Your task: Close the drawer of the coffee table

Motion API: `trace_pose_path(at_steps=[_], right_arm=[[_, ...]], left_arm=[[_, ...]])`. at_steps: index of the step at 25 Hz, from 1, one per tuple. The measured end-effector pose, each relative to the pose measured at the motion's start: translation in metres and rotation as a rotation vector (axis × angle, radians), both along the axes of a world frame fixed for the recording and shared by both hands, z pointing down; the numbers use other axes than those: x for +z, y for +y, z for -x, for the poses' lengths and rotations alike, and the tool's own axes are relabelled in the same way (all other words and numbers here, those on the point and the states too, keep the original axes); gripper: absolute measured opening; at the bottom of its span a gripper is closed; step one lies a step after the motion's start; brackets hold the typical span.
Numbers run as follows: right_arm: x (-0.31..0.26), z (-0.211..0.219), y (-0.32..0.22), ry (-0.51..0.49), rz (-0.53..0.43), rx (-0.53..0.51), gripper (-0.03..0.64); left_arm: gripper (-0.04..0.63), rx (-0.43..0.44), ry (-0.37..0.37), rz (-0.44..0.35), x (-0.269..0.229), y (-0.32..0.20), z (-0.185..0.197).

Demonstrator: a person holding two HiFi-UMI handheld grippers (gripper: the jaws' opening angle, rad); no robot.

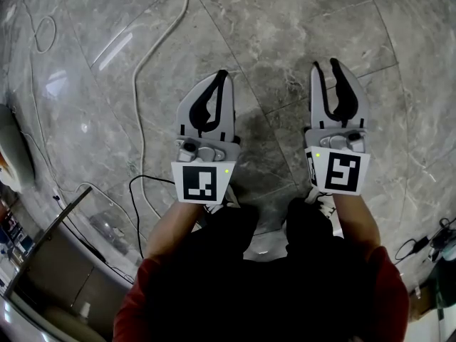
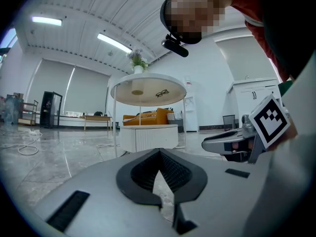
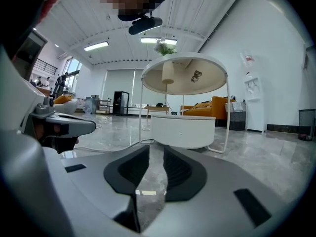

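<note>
White and round, the two-tier coffee table (image 3: 183, 78) stands well ahead, no drawer jutting from its low drum (image 3: 182, 131), perhaps why the grey left gripper (image 1: 221, 77) stays-free pinched empty and the right gripper (image 1: 325, 66) gapes narrowly on nothing.

Head view steeply down at floor (image 1: 285, 20), gripper views low, level, both facing coffee table (image 3: 185, 78)

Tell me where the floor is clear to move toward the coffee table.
Bare marble floor lies ahead of and between the left gripper and right gripper. Left of the left gripper it is crowded: a white cable and a black cable cross the tiles.
</note>
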State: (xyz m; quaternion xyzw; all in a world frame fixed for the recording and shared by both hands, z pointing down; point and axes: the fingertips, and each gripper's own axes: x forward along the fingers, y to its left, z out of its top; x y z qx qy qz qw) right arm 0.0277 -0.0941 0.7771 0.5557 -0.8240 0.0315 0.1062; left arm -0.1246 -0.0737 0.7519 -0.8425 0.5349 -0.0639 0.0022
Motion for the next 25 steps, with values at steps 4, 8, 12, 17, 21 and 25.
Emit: trace_pose_path(at_steps=[4,8,12,17,21,25], right_arm=[[-0.003,0.004,0.001,-0.021,0.013,-0.019,0.033],[-0.007,0.005,0.005,-0.029,0.01,-0.042,0.023],[-0.007,0.006,0.004,-0.02,0.006,-0.053,0.023],[-0.007,0.007,0.003,-0.025,0.01,-0.045,0.023],[-0.012,0.008,0.004,-0.018,-0.005,-0.047,0.023],[-0.061,0.002,0.0,-0.014,-0.008,-0.02,0.023]], left_arm=[[0.012,0.0,0.009,-0.007,-0.003,0.0,-0.001],[0.012,-0.001,0.008,-0.009,-0.004,-0.001,0.0],[0.012,0.0,0.004,-0.009,-0.004,-0.002,0.001],[0.012,-0.007,0.013,-0.007,-0.003,-0.001,0.003],[0.012,-0.011,-0.002,-0.021,-0.011,-0.005,0.003],[0.012,0.031,-0.065,-0.041,-0.061,-0.012,-0.001]])
